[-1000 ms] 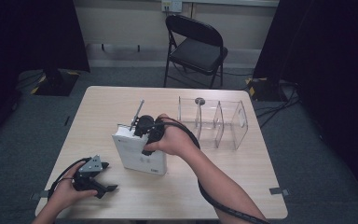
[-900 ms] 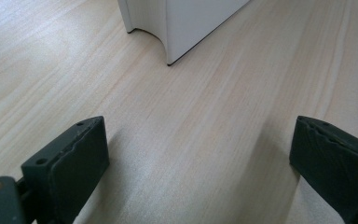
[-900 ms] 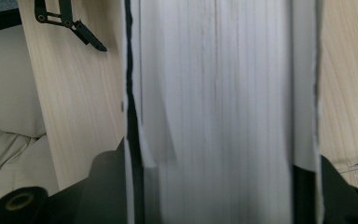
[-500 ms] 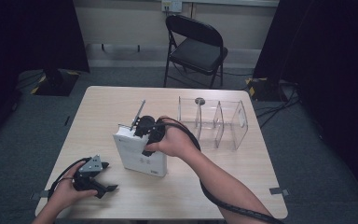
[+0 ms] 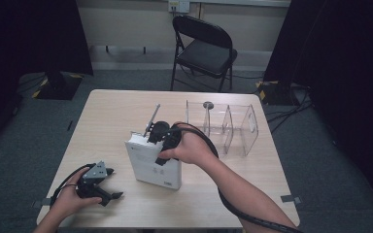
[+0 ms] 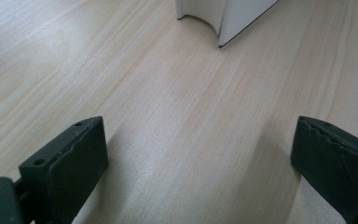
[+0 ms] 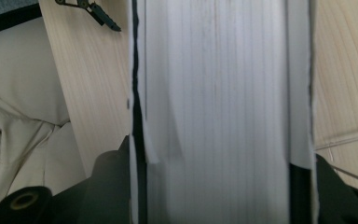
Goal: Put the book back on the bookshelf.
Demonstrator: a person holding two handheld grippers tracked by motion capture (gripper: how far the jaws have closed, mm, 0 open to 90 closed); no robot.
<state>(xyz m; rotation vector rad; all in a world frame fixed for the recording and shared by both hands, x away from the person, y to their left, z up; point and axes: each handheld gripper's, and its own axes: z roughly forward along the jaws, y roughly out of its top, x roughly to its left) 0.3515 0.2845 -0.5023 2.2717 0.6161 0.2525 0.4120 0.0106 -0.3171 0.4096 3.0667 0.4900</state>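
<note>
The book (image 5: 156,162) stands near the middle of the table (image 5: 107,111), tilted, its long axis running from the table up to the top edge under the right gripper (image 5: 161,138). In the right gripper view the page edges (image 7: 219,107) face the camera — the black jaws pinch the covers on either side. Just right of the book stands a clear divider rack (image 5: 226,124). Well left of the book, near the table's front, the left gripper (image 5: 108,190) rests with jaws spread wide on nothing — bare wood between them.
</note>
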